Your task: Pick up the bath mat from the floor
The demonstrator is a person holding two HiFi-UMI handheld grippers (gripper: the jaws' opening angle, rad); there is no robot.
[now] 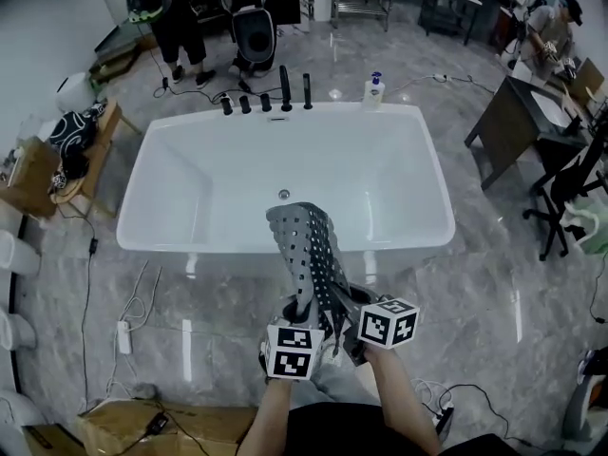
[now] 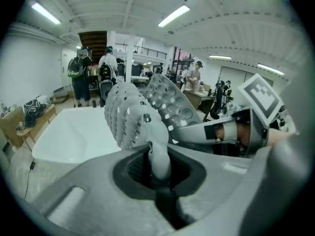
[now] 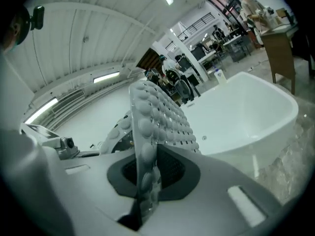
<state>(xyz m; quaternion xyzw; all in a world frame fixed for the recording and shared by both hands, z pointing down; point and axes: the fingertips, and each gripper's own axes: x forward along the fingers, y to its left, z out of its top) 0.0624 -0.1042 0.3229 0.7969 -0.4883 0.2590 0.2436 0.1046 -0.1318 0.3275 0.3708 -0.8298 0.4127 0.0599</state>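
Note:
The grey perforated bath mat [image 1: 309, 259] is held up off the floor in front of the white bathtub [image 1: 190, 174], curling upward from both grippers. My left gripper [image 1: 302, 323] is shut on one edge of the bath mat [image 2: 130, 114], which bunches between its jaws. My right gripper [image 1: 350, 323] is shut on the other edge; the bath mat [image 3: 155, 117] stands up from it, its studded side showing. Both grippers sit close together, their marker cubes side by side near the bottom of the head view.
The bathtub [image 3: 251, 117] lies just ahead, with black taps [image 1: 266, 98] and a soap bottle [image 1: 374, 89] on its far rim. People stand beyond it. A cardboard box [image 1: 157, 427] and cables [image 1: 133, 312] lie on the marble floor at left; a desk [image 1: 518, 122] at right.

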